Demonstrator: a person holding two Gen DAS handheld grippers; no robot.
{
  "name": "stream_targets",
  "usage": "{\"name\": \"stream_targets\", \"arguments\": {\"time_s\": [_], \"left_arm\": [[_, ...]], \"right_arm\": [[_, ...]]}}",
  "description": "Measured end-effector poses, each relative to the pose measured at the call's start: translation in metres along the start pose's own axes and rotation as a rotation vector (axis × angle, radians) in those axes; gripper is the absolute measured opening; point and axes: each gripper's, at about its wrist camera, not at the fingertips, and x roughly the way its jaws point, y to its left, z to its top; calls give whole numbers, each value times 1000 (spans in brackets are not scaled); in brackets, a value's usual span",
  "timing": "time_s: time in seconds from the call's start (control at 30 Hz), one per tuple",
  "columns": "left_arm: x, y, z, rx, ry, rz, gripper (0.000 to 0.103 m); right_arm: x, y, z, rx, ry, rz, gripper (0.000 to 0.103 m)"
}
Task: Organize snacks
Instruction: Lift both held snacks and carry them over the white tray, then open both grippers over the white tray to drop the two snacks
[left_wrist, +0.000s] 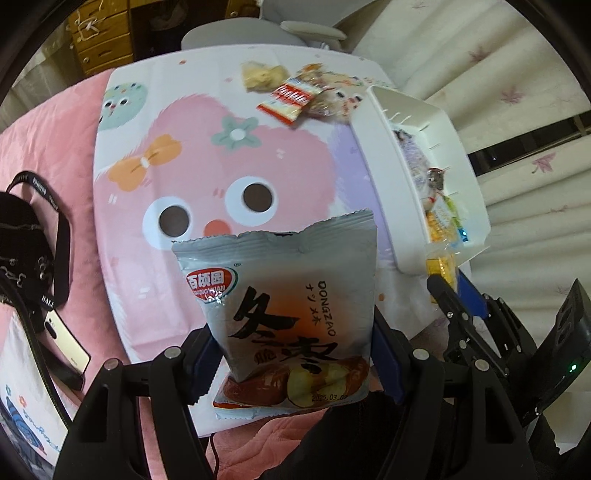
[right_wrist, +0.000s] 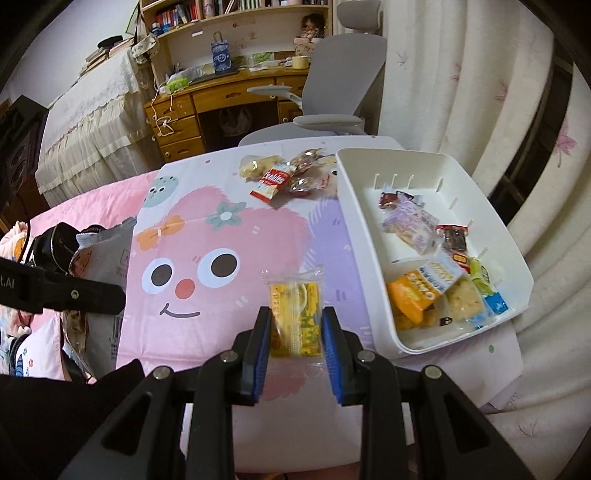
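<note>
My left gripper (left_wrist: 295, 354) is shut on a grey snack bag (left_wrist: 284, 306) with black characters, held upright above the cartoon table mat (left_wrist: 207, 166). The same grey bag (right_wrist: 101, 280) shows at the left of the right wrist view. My right gripper (right_wrist: 295, 325) is shut on a small yellow snack packet (right_wrist: 294, 314), lifted over the mat; this yellow packet (left_wrist: 441, 266) also shows in the left wrist view beside the tray. A white tray (right_wrist: 369, 236) at the right holds several wrapped snacks. Loose snacks, among them a red cookie pack (right_wrist: 272, 182), lie at the mat's far edge.
A grey office chair (right_wrist: 332, 92) and a wooden desk (right_wrist: 207, 107) stand beyond the table. Curtains (right_wrist: 480, 110) hang at the right. A black bag with a strap (left_wrist: 26, 240) and a phone (left_wrist: 64, 343) lie on the pink bedding (left_wrist: 55, 147) at the left.
</note>
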Motion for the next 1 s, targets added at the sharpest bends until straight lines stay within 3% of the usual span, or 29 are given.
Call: {"name": "stream_targets", "arguments": {"time_s": [0.57,1.0], "left_arm": [[5,-128,25,101,-124,-28,70],[54,-212,58,38,-146,-59,70]], "right_arm": [[-22,-100,24,2,-97,38,27],[-9,-191,50,-108,-80,61,27]]}}
